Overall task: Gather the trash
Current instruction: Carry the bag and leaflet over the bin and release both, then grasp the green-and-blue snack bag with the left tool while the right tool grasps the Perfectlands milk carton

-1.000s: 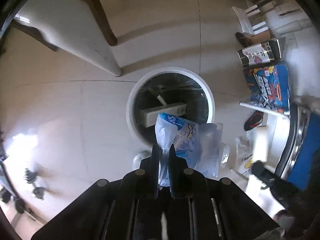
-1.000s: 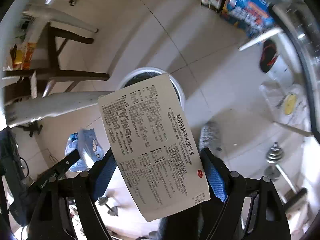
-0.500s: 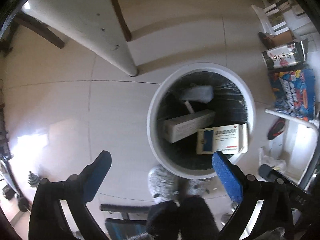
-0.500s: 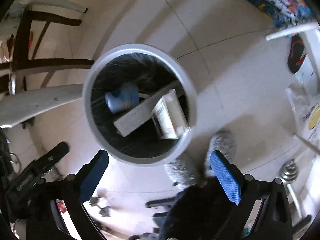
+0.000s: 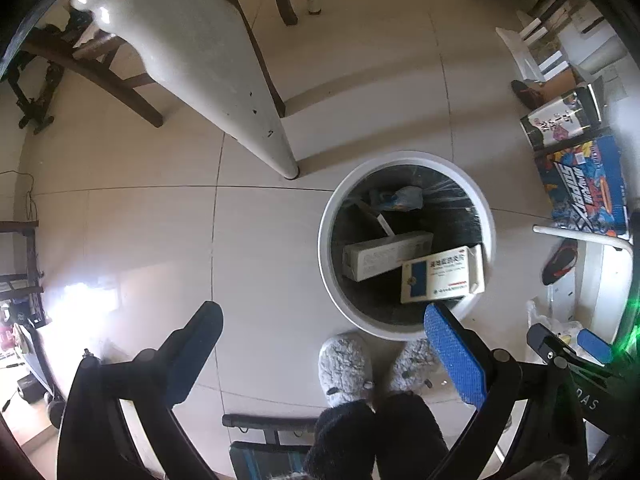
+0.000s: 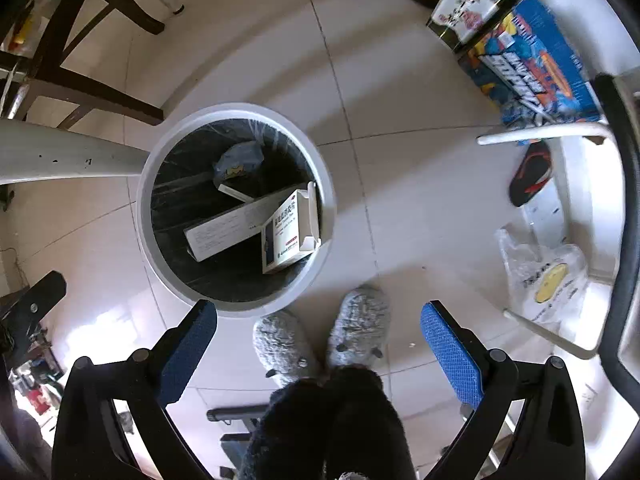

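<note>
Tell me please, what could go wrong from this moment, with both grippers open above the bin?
1. The blue-and-white box leans against the rim of the white bin; it looks not fully settled, and later trash may jam on it or push it out.
2. The person's grey slippers stand right at the bin, so a step could knock it.
3. The left gripper and right gripper are both empty, and a plastic bag lies apart on the floor, possibly missed.

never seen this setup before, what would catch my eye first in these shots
The round white trash bin on the tiled floor, holding a long pale box, a blue-and-white medicine box and a crumpled blue wrapper. Next, the grey fuzzy slippers just beside it, framed by the open blue-padded fingers.
</note>
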